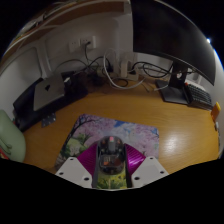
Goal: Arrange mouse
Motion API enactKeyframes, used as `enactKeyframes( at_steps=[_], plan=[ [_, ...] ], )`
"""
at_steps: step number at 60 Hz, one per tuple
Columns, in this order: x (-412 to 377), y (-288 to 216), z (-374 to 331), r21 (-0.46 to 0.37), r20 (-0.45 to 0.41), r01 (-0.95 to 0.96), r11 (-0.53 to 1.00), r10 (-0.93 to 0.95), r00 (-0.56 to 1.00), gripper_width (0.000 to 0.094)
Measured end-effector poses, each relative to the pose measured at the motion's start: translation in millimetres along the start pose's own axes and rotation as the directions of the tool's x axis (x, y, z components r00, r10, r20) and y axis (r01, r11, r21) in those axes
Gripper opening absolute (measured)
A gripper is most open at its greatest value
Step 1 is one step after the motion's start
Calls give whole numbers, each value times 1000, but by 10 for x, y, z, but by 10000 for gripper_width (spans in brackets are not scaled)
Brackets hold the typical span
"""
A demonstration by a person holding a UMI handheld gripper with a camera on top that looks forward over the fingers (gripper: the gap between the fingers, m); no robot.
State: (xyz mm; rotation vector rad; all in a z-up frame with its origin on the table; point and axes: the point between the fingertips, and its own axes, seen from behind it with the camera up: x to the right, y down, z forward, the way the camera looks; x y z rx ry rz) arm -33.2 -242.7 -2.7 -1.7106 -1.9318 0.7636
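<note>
A dark mouse [110, 155] with shiny, see-through-looking shell sits between the two magenta pads of my gripper [111, 165]. Both fingers [84, 163] press against its sides, so the gripper is shut on it. The mouse is held just over the near part of a flower-printed mouse mat [135, 130], which lies on the wooden desk [180, 125]. The underside of the mouse is hidden, so I cannot tell whether it touches the mat.
A monitor stand [178, 90] and the edge of a keyboard [198, 95] are at the far right. A silver box [45, 97] and a tangle of cables [115, 72] lie along the back wall. A pale green object [8, 140] is at the left.
</note>
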Motion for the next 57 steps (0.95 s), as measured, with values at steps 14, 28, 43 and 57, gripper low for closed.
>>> enactKeyframes(
  at_steps=[14,28,43,57],
  plan=[
    [-11,61,-6,-14,-21,15,1000,-15,1000,774],
    [207,-109,-837,-43,-29,-12,999,11,1000,855],
    [916,8,-1765,-69,-106,-63,996,56,993,858],
    [1586,216,-2103,-50,-208,-53,997,41,977,855]
  ],
)
